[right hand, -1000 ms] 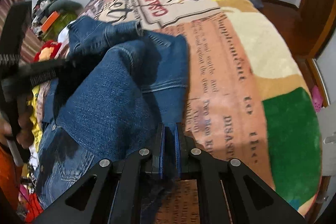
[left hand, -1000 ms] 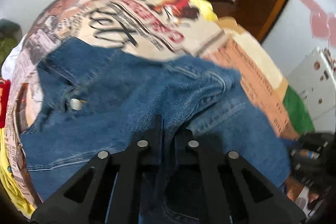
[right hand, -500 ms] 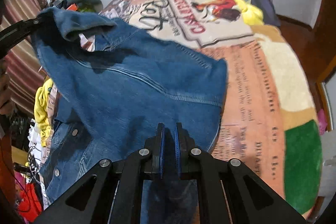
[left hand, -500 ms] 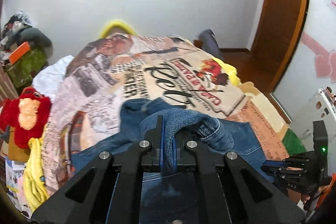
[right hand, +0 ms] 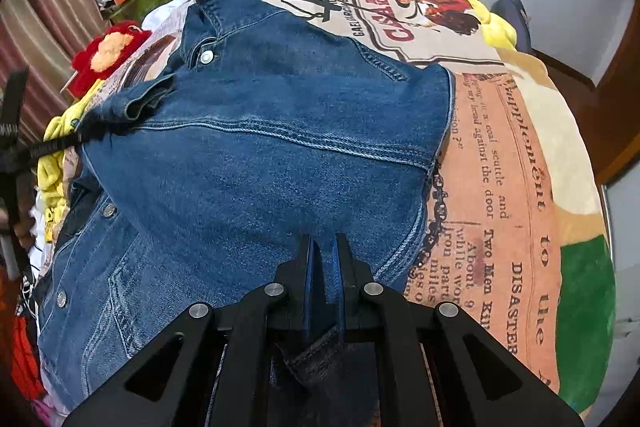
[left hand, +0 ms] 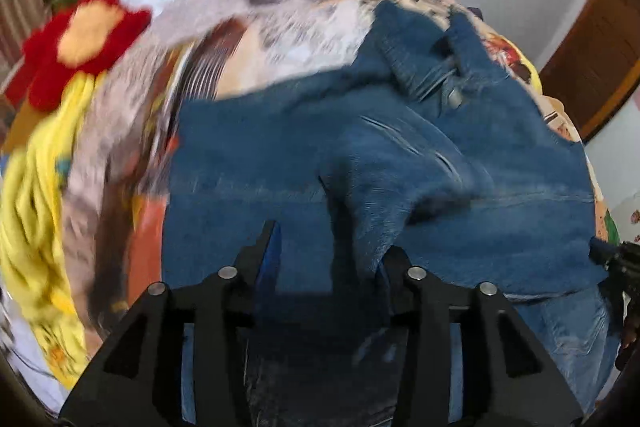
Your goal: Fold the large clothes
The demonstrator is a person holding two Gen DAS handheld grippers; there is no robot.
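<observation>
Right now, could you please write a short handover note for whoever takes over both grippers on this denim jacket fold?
Left gripper: open, just above the denim jacket, gripping nothing.
Right gripper: shut on the jacket's near edge.
The jacket lies on the printed blanket, one layer folded over, collar and button at the far end, left of centre.
Done: first fold laid over.
Left: release the right gripper, fold again, and smooth the fabric. The left view is blurred, so check the sleeves before moving.
</observation>
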